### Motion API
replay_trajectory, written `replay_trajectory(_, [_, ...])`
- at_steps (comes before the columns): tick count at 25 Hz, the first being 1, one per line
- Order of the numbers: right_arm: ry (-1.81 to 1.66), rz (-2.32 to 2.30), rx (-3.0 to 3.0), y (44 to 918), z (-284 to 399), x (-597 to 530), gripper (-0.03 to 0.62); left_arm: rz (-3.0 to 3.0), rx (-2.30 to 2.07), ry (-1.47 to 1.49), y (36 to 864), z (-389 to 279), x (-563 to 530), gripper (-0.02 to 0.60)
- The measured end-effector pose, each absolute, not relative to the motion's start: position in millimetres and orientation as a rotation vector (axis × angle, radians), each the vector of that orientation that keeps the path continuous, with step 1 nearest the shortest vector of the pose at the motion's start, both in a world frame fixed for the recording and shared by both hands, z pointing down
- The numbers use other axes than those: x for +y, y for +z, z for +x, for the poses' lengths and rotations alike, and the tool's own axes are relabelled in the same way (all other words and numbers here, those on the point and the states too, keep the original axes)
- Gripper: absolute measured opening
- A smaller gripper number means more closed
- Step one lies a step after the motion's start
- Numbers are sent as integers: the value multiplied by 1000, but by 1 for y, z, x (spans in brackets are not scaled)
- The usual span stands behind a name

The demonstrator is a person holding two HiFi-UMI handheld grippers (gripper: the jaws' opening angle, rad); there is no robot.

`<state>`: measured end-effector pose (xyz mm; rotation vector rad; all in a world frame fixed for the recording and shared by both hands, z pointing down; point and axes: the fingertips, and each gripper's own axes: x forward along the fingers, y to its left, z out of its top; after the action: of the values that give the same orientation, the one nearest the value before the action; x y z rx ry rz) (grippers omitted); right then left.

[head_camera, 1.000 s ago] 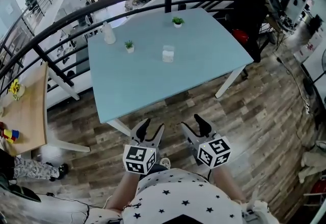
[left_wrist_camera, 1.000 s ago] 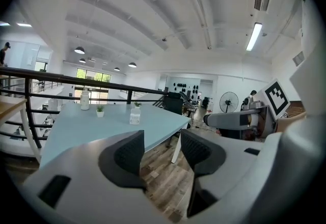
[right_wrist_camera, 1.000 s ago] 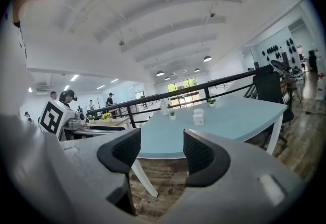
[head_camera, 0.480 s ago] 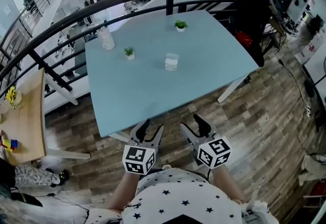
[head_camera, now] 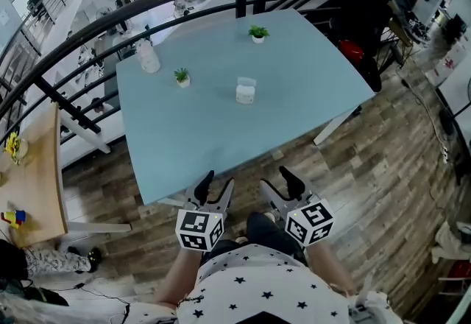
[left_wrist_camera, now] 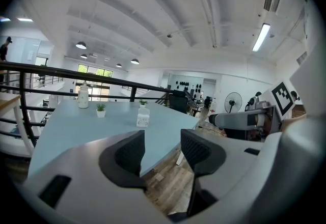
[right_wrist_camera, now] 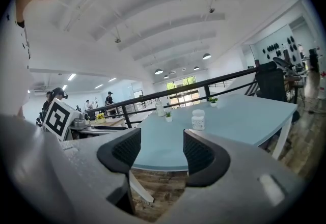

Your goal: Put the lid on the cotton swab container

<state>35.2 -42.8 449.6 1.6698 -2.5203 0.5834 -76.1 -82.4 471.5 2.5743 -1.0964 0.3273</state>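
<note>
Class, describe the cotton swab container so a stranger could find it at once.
Find the light blue table by the black railing. Near its middle stands a small whitish container. Unlike the two potted plants it carries no green, and it is squatter than the bottle near the railing.

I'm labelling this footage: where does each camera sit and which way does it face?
Head view: on the person's head, facing steeply down at the blue table; shows starred shirt, left tool, right tool.
Left gripper view: on the left tool, facing along its open jaws across the table; right tool's cube at right.
Right gripper view: on the right tool, likewise; left tool's cube at left.
All three share the white container on the table.
</note>
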Motion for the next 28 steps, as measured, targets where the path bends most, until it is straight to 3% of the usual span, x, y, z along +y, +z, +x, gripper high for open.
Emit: replay_trajectory(28, [500,1517,-2585,436,94,-248,242,2537,-1198,314,472,-14,-256,210])
